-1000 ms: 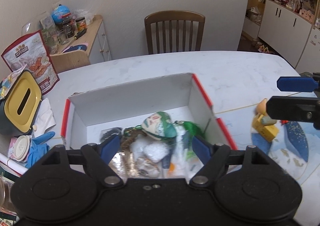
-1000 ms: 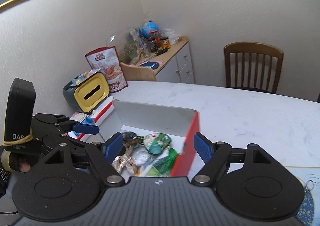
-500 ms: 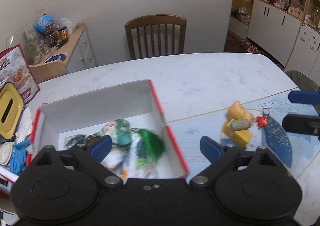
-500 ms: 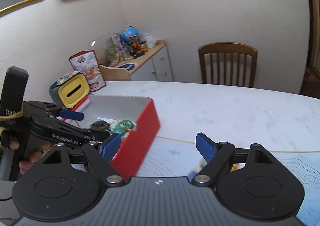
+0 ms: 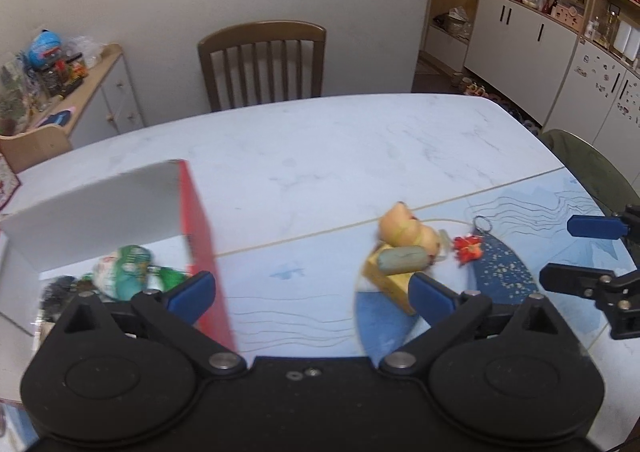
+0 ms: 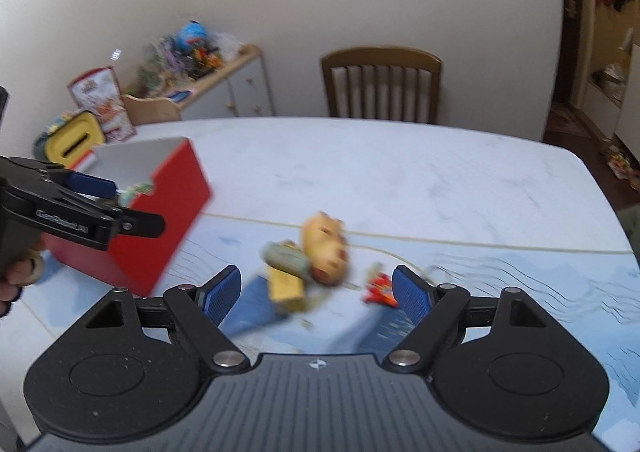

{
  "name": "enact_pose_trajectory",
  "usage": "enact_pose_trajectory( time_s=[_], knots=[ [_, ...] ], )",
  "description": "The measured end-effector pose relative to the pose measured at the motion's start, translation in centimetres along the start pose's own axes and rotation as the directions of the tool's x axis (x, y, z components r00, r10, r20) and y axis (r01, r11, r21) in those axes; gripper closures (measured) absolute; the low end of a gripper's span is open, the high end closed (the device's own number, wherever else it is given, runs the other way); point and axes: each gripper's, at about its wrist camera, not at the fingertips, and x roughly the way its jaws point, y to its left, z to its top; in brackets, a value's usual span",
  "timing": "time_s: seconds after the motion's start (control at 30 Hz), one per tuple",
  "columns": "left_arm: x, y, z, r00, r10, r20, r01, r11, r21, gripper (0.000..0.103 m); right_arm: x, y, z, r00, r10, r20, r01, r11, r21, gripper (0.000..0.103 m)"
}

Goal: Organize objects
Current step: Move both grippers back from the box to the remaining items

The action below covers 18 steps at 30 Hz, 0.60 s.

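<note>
Both tools wide open, nothing held. Left tool (image 5: 312, 294) hangs over the worktop (image 5: 340, 144) between the box (image 5: 198, 220) and the toy cluster; its left pad overlaps the box's red wall in view, its right pad overlaps the yellow block (image 5: 386, 286). Right tool (image 6: 318, 294) hangs above the blue mat (image 6: 520, 292), with the cluster just ahead between its pads. Cluster, on the mat, items touching or nearly so: one orange figure (image 6: 326, 246), one grey-green cylinder (image 6: 288, 256) lying across the one yellow block, one small red charm (image 6: 380, 288) just right of them, near the right pad. One key ring (image 5: 482, 222) lies by the charm in the left view. One dark blue speckled oval (image 5: 500, 272) sits right of the cluster. Box: one, open-topped, red outside, white inside, well left of the cluster; holds a green-white item (image 5: 124, 270) plus blurred pieces, count not readable. One chair (image 5: 262, 64) at the far side.
</note>
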Motion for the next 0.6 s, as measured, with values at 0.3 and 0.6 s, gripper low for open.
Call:
enact_pose_trajectory(
  time_s=[0.3, 0.6],
  knots=[
    [3.6, -4.2, -0.1, 1.000, -0.018, -0.020, 0.018, 1.000, 0.006, 0.001, 3.1, -5.3, -1.3, 0.997, -0.040, -0.063, 0.043, 0.998, 0.039, 0.020],
    [7.1, -6.2, 0.0, 0.999, 0.003, -0.043, -0.005, 0.999, -0.036, 0.001, 6.9, -6.8, -2.0, 0.994, -0.010, -0.110, 0.013, 1.000, 0.021, 0.020]
  ],
)
